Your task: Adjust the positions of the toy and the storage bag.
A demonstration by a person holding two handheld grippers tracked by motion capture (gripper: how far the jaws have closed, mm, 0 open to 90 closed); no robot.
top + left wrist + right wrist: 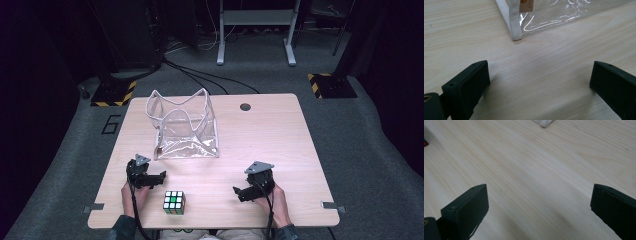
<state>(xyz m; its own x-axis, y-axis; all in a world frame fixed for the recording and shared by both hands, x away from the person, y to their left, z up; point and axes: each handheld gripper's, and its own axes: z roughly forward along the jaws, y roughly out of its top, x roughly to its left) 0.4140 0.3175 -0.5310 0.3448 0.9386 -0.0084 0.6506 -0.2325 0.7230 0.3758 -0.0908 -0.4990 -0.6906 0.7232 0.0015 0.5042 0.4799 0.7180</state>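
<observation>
The worktop [280,135] is carrying a clear bag [182,127] standing open and, as far as I can tell, holding nothing, with a cube [174,202] lying near the front edge between the hands. Both the left gripper [159,177] and right gripper [236,191] are resting with jaws wide and empty, so the work is probably just starting: next, one must be closing on the cube for bagging.

At the bottom edge of the high view, the person's forearms are running out of frame. In the left gripper view, the clear bag [554,15] is getting cropped at the top, its tan label [526,5] too cut to read. In the right gripper view, a sliver of the puzzle cube [425,143] is peeking in at the left edge.
</observation>
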